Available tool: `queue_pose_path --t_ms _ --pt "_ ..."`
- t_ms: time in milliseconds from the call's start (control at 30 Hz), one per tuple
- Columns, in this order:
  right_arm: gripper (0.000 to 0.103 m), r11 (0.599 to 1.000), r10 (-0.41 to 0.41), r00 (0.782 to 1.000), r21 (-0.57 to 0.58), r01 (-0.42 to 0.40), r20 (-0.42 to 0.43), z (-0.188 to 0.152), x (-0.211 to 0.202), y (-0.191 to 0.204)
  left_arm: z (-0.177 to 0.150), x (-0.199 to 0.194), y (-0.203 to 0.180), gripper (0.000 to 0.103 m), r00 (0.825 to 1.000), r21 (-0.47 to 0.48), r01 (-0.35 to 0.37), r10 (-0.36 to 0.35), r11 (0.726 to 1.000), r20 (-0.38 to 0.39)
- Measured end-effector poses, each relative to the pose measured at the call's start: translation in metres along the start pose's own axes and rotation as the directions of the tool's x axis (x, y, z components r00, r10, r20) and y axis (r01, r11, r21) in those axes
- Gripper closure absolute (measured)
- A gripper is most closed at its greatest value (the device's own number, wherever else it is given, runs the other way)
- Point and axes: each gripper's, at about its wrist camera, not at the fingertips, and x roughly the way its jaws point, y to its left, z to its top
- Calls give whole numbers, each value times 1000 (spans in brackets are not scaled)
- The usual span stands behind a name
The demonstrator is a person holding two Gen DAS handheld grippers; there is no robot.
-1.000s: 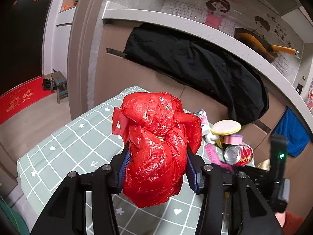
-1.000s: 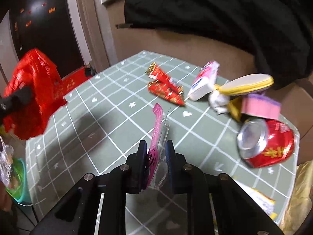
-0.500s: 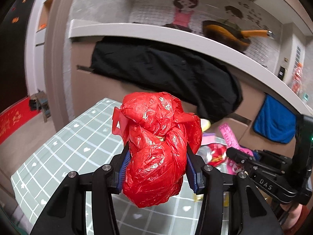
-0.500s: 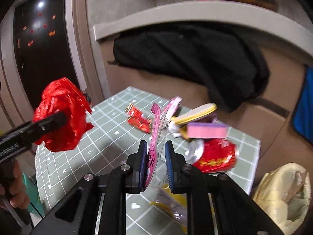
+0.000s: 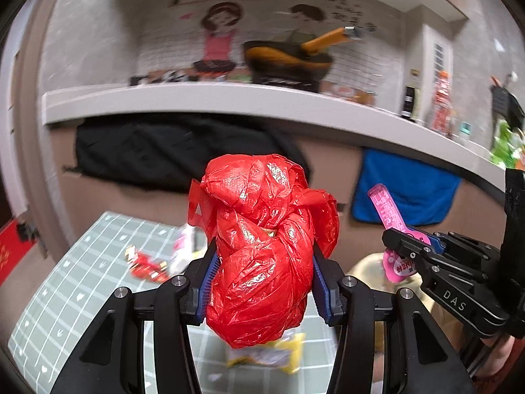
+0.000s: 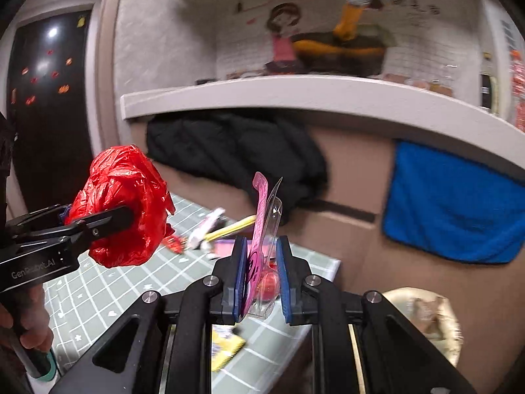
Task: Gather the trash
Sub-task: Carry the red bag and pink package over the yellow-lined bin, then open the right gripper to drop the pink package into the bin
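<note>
My left gripper (image 5: pixel 264 284) is shut on a crumpled red plastic bag (image 5: pixel 262 246) and holds it above the green checked table (image 5: pixel 65 295); the bag also shows at the left of the right wrist view (image 6: pixel 121 207). My right gripper (image 6: pixel 259 279) is shut on a pink card in a clear blister pack (image 6: pixel 262 229), raised above the table's right edge; the pack also shows in the left wrist view (image 5: pixel 390 223). A beige bin bag (image 6: pixel 423 318) sits open low beside the table, below and right of my right gripper.
On the table lie red wrappers (image 5: pixel 147 266), a white tube (image 6: pixel 208 225), a yellow packet (image 5: pixel 282 354) and other litter. Behind stands a counter (image 5: pixel 229 101) with a black coat (image 5: pixel 170 151) and a blue towel (image 6: pixel 456 203) hanging from it.
Both grippers have risen and swung right with their loads, away from the table top. The bin bag has come into view under the right gripper.
</note>
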Motion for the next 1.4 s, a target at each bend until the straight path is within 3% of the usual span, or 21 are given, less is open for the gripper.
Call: queue_pose_path --t_ms 367,633,900,1400 --pt "87 989 -134 988 72 129 76 -4 -59 -89 24 18 -120 53 990 120 141 -143 983 13" --pt "87 970 -223 971 117 213 81 -14 -88 -145 22 53 -180 53 974 144 226 -222 963 -47" --pt "87 956 -256 966 155 248 34 -31 -87 -178 5 91 -205 53 952 115 295 -281 948 -121" --pt "87 951 -232 972 200 236 -44 -59 -56 -202 -20 130 -204 53 940 78 301 -281 951 -194"
